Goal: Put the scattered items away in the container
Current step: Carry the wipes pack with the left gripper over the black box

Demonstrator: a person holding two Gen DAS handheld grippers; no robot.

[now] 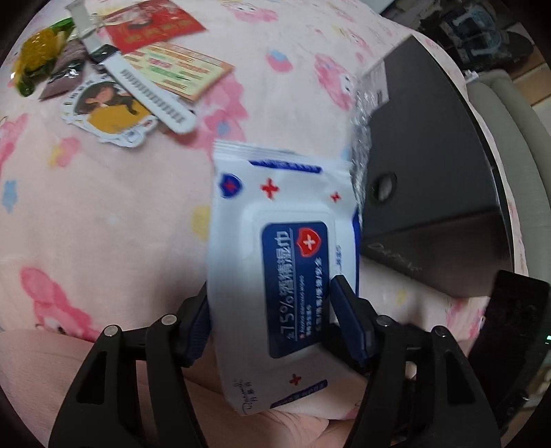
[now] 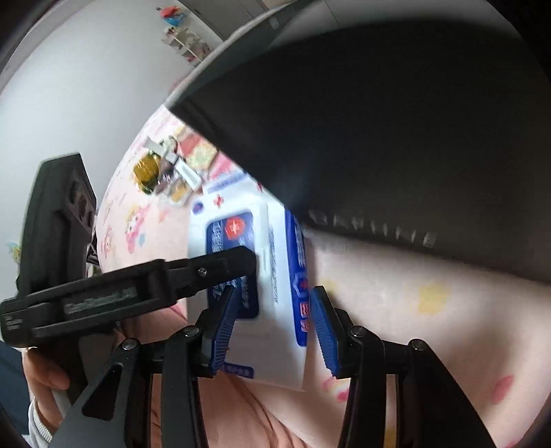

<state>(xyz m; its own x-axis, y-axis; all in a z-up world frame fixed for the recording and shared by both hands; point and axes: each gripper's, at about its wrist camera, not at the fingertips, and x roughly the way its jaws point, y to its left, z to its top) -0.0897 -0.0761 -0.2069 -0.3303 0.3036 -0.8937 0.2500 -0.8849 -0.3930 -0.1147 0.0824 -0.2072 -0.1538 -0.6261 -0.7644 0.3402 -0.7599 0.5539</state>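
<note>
My left gripper (image 1: 272,303) is shut on a white and blue pack of wet wipes (image 1: 282,248), holding it above the pink bedspread, just left of the black box (image 1: 430,179). In the right wrist view the same pack (image 2: 268,275) sits between my right gripper's (image 2: 275,310) blue pads, which stand open around it without clearly pressing it. The left gripper's arm (image 2: 137,289) crosses this view from the left. The black box (image 2: 378,138) fills the upper right.
Scattered items lie at the far left of the bed: a yellow candy wrapper (image 1: 38,51), a white comb (image 1: 151,96), a sticker (image 1: 106,110), a red card (image 1: 151,27) and a printed card (image 1: 182,69). Bubble wrap (image 1: 361,144) lines the box's edge.
</note>
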